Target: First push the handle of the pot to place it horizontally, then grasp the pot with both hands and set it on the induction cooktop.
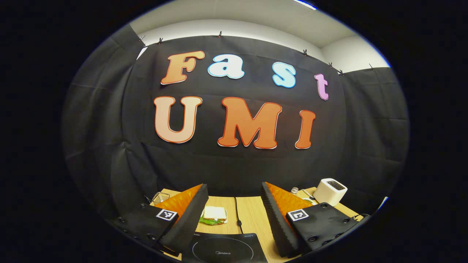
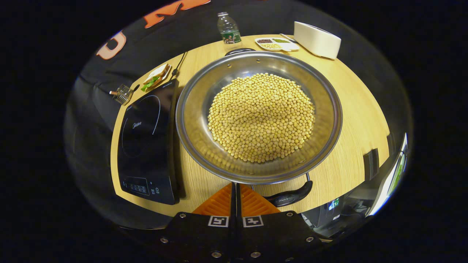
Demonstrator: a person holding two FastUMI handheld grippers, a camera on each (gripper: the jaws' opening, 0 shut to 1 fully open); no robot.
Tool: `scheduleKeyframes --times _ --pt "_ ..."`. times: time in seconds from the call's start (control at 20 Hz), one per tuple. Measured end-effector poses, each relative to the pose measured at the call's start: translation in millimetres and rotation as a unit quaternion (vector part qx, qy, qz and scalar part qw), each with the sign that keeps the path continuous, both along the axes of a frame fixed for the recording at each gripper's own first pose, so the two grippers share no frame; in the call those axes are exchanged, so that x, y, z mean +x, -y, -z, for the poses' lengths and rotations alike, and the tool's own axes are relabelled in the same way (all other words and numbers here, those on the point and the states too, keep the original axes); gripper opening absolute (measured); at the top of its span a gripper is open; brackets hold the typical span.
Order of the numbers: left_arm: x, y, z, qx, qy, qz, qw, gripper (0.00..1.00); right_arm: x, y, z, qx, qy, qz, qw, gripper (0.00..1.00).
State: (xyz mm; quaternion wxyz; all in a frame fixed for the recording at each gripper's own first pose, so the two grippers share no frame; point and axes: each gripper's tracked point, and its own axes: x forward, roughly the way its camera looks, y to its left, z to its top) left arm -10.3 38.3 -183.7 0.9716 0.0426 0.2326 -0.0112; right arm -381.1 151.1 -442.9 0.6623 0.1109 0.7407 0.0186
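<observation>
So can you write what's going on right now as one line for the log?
stage: handle push | left gripper: open, over cooktop | right gripper: shut, empty, by pot handle | pot: on table, holds beans

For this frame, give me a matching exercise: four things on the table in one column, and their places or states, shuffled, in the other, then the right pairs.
Things:
1. wide steel pot
2. black induction cooktop
3. clear plastic bottle
4. right hand-held gripper

Places or states:
A. upright at the table's far edge
B. fingers closed together at the pot's near rim, beside the black handle
C. bare-topped, left of the pot
D. on the wooden table, heaped with yellow beans

Pairs: 1-D, 2-C, 3-A, 4-B
</observation>
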Motion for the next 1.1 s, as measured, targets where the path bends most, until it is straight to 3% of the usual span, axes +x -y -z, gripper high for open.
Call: scheduleKeyframes --times 0.25,0.3,0.55,0.65,0.85,1.1 --pt "-1 13 0 -0.003 -0.005 -0.011 1.0 0.98 7 31 4 -0.006 0.001 0.022 1.0 0.0" --pt "-3 16 -1 -0.002 -0.003 -0.018 1.0 0.94 9 39 5 -0.008 -0.001 0.02 1.0 0.0" --pt "-12 38 -8 0.011 0.003 -0.037 0.999 0.98 13 87 9 -0.02 0.004 0.002 1.0 0.0" --pt "-13 44 -12 0.021 0.011 -0.044 0.999 0.95 19 103 12 -0.019 0.005 0.0 1.0 0.0" --pt "-21 54 -11 0.025 0.013 -0.066 0.997 0.98 36 137 20 -0.023 0.011 0.007 1.0 0.0" --pt "-29 56 -9 0.036 0.014 -0.091 0.995 0.94 59 168 30 -0.023 0.02 0.01 0.999 0.0"
